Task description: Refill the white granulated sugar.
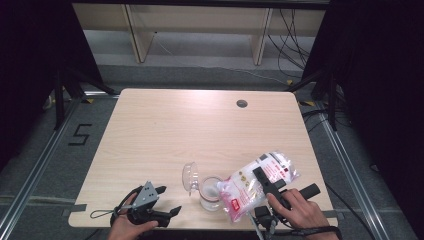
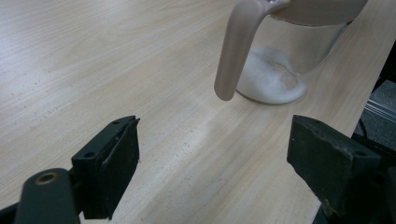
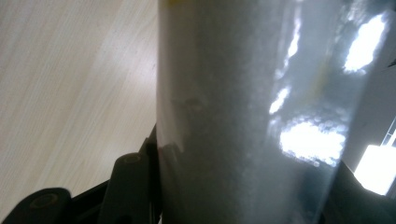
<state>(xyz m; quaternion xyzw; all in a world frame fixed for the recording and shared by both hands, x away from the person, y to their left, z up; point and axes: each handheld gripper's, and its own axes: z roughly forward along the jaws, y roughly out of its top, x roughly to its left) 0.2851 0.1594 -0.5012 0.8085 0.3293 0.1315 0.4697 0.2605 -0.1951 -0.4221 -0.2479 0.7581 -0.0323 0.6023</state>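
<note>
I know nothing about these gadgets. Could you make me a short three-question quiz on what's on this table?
1. True or false: the left gripper is clamped on the jug's handle.
2. What does the right gripper hold? A) a plastic bag of white grains B) a spoon C) a lid
3. What lies at the bottom of the clear jug?

Key:
1. False; its jaws stand open on the table, short of the handle.
2. A.
3. A small heap of white grains.

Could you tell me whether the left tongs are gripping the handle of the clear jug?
No, the left tongs stand open over bare table, with the jug and its handle apart from them.
</note>
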